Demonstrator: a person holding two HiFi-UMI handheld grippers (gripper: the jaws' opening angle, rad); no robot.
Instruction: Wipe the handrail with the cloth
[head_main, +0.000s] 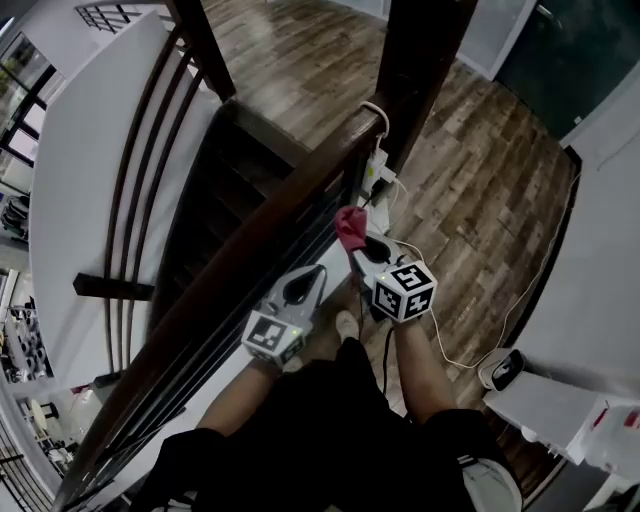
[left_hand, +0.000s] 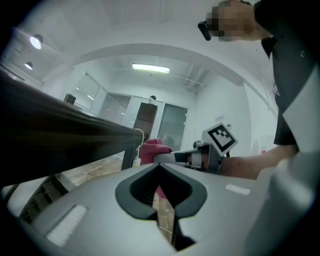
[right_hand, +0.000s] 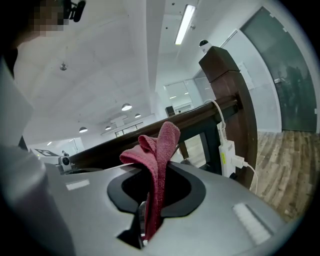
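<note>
Right gripper (right_hand: 150, 220) pinches a red cloth (right_hand: 159, 145) just short of the dark handrail (right_hand: 200, 116); left gripper (left_hand: 161, 172) is pressed together, empty. Wiping looks not yet begun.

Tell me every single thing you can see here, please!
handrail: one, dark brown, slanting down from the post
post: one, dark brown, at the handrail's upper end
cloth: one, red, sticking out of the right gripper, close beside the handrail
plug block: one, white, on the post
cable: one, white, running up the post from the plug block
floor: one, brown wood planks, below everything
left gripper: one, grey, jaws together with nothing in them, beside the handrail
right gripper: one, grey, jaws shut on the cloth
</note>
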